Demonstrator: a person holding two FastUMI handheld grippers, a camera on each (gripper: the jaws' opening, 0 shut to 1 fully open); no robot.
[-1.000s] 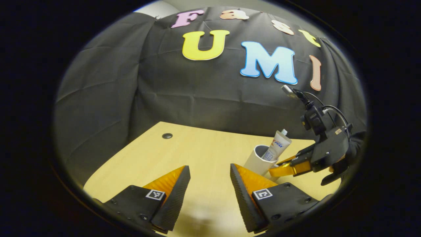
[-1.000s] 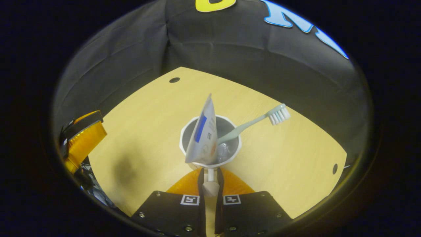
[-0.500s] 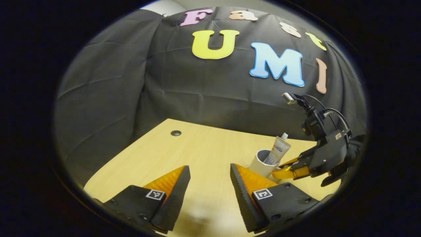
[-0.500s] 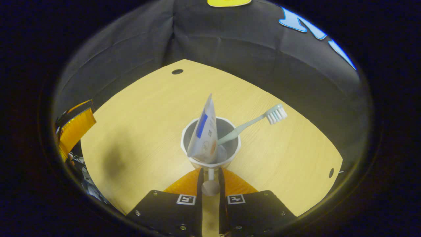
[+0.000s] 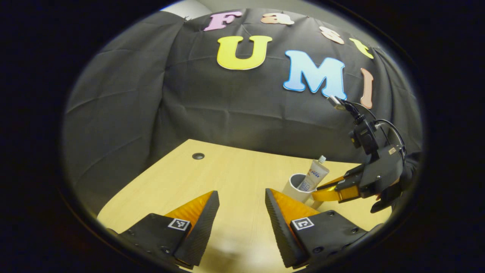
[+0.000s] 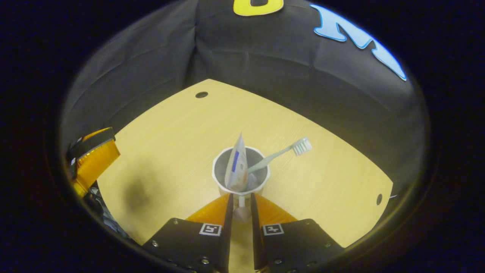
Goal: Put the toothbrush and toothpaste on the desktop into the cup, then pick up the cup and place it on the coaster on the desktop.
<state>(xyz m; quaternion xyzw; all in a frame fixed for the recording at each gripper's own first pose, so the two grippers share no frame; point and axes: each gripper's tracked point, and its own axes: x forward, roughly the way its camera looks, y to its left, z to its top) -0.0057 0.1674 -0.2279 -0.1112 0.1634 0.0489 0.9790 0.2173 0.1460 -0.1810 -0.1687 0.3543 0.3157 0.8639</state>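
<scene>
A white cup (image 6: pixel 219 181) stands upright on the wooden desktop (image 6: pixel 170 144), with its handle (image 6: pixel 241 207) pointing back at me. In it a toothpaste tube (image 6: pixel 235 170) stands cap down, and a pale green toothbrush (image 6: pixel 278 154) leans to the right, bristles up. My right gripper (image 6: pixel 240 197) straddles the handle, slightly open, with a thin gap on each side. In the left gripper view the cup (image 5: pixel 296 187) and tube (image 5: pixel 313 176) sit at the right, with the right gripper (image 5: pixel 322 194) behind them. My left gripper (image 5: pixel 241 195) hangs open over the near desktop, holding nothing.
Cable holes lie in the desktop at the far left (image 6: pixel 201 94) and the right edge (image 6: pixel 379 199). The black cloth wall (image 5: pixel 242 113) closes the back. A gloved hand (image 5: pixel 386 197) holds the right gripper. One left gripper finger (image 6: pixel 94 159) shows at the desk's left edge.
The cup has gone down and now looks smaller and farther off in the right gripper view. The fingers have loosened from the handle and drawn back a little. The left gripper has hardly moved.
</scene>
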